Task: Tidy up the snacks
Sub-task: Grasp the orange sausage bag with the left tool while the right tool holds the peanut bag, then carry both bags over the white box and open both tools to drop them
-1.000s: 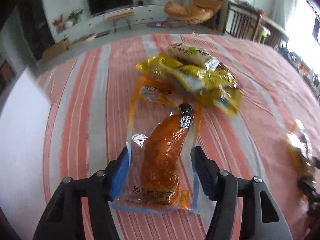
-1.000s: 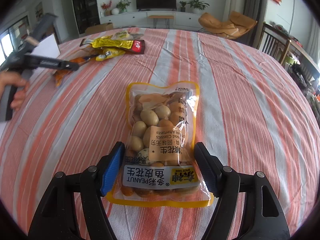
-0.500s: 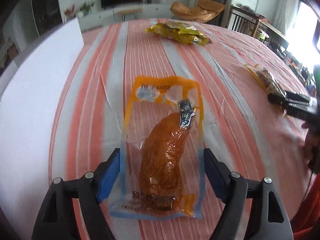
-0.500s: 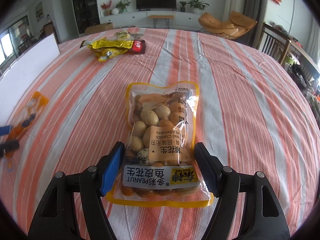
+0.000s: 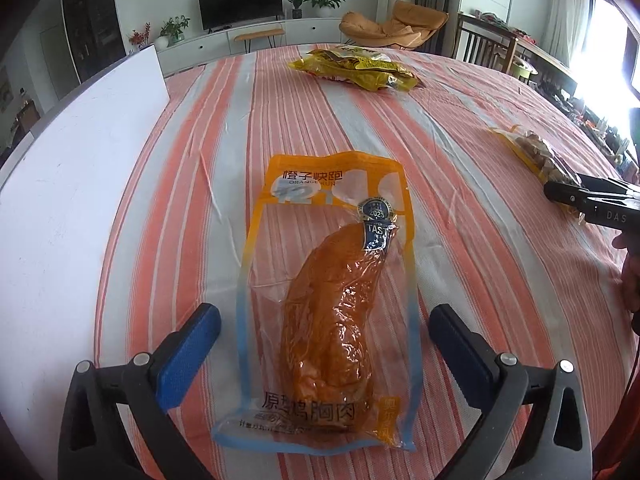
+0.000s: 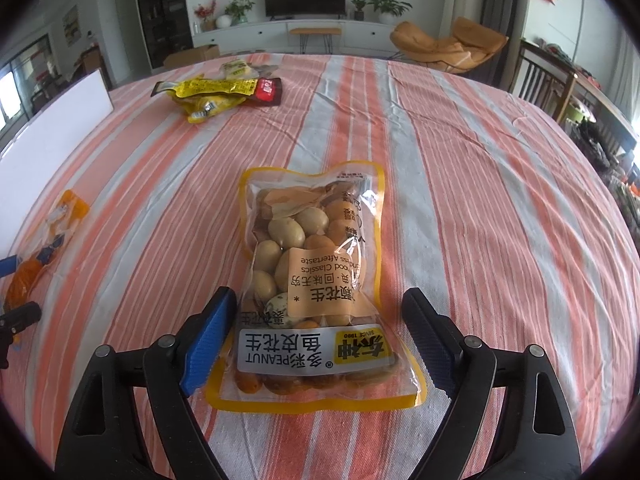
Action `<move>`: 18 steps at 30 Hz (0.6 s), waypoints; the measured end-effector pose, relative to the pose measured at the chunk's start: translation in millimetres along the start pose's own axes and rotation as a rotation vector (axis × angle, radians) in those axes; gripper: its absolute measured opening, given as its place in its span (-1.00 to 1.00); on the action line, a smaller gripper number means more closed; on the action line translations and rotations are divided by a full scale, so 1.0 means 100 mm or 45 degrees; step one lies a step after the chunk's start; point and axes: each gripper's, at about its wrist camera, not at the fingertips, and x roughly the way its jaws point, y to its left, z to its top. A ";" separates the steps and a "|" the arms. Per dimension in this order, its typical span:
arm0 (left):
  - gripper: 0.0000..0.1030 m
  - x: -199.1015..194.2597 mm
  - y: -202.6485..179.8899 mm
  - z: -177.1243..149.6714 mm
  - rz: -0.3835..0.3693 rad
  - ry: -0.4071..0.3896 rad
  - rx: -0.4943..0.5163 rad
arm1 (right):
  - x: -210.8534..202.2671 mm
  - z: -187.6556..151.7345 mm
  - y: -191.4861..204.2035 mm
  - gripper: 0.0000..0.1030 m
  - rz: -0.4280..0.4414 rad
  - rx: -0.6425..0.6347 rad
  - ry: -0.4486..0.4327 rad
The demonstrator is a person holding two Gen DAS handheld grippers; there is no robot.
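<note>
Item 1: my left tool (image 5: 324,334), jaws wide, blue pads on either side of the chicken breast pouch (image 5: 330,300) without touching it. The pouch lies flat on the striped worktop (image 5: 460,128), label end nearest me.

Item 2: my right tool (image 6: 320,320), jaws wide, straddling the near end of the peanut bag (image 6: 316,280); the left pad sits just beside the bag's edge, the right pad stands apart from it. The bag lies flat, print upside down to me.

Item 3: pile of yellow snack packets (image 5: 356,68), beyond the chicken breast pouch toward the far side of the worktop; individual packets hard to separate. Nothing lies between pouch and pile.

Item 4: white board (image 5: 60,184), left of the pouch, its near part cut off by the frame.

Item 5: in the left wrist view, the peanut bag (image 5: 536,156) right of the pouch, partly hidden behind my right tool (image 5: 560,196).
</note>
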 end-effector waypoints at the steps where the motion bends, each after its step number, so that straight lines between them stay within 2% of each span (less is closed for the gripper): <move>1: 1.00 0.00 0.00 0.00 0.000 0.000 0.000 | 0.00 0.00 0.00 0.69 -0.001 -0.001 0.000; 11: 1.00 0.01 0.00 0.01 -0.003 0.011 0.006 | 0.00 0.00 0.01 0.69 0.000 -0.001 0.000; 15: 1.00 0.03 0.02 0.09 -0.046 0.104 0.072 | -0.01 0.00 0.01 0.71 0.000 -0.002 0.001; 18: 1.00 0.06 0.08 0.15 -0.033 0.156 0.055 | 0.00 0.00 0.01 0.80 0.013 -0.006 0.008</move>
